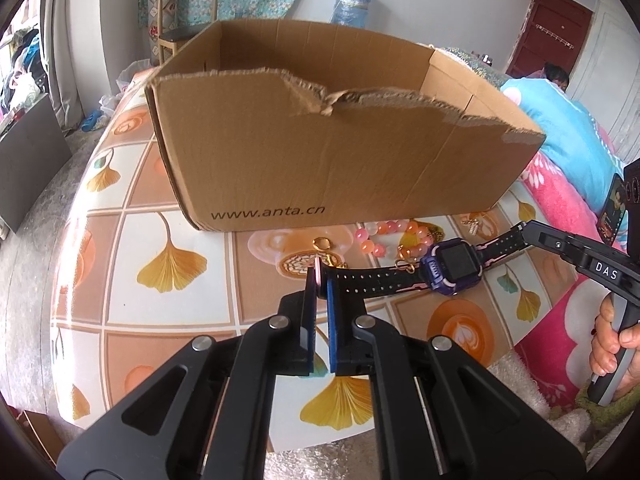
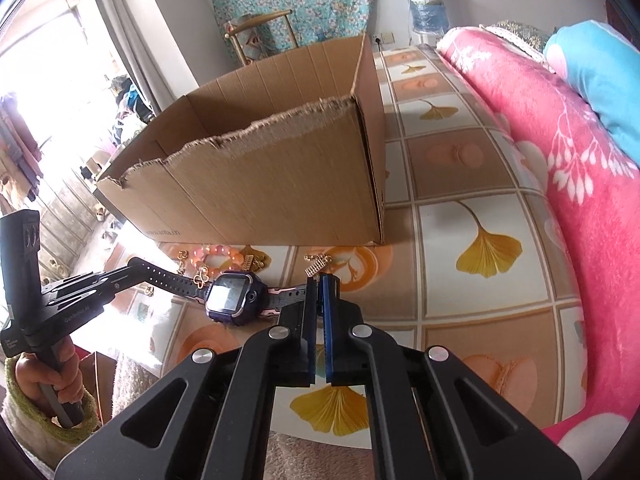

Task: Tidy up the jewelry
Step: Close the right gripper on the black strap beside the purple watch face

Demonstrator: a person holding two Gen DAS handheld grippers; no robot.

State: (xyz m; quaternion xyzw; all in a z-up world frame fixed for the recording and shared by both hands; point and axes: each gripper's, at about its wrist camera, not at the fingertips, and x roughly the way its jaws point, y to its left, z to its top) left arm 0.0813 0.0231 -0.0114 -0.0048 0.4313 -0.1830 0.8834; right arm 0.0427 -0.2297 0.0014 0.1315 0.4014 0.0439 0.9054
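A purple smartwatch (image 1: pixel 452 270) with a black and pink strap hangs stretched between both grippers, just above the table. My left gripper (image 1: pixel 320 276) is shut on one strap end. My right gripper (image 2: pixel 319 284) is shut on the other strap end; the watch face (image 2: pixel 234 296) shows to its left. A pink bead bracelet (image 1: pixel 386 236) and small gold pieces (image 1: pixel 321 244) lie on the table behind the watch, in front of an open cardboard box (image 1: pixel 320 148) with a torn rim. The box also shows in the right wrist view (image 2: pixel 260 184).
The table (image 1: pixel 176 240) has a ginkgo-leaf patterned cover. A pink floral blanket (image 2: pixel 560 160) and a blue pillow (image 2: pixel 600 80) lie along its right side. A wooden chair (image 1: pixel 180 12) stands behind the box. A gold comb-like charm (image 2: pixel 318 266) lies by my right fingertips.
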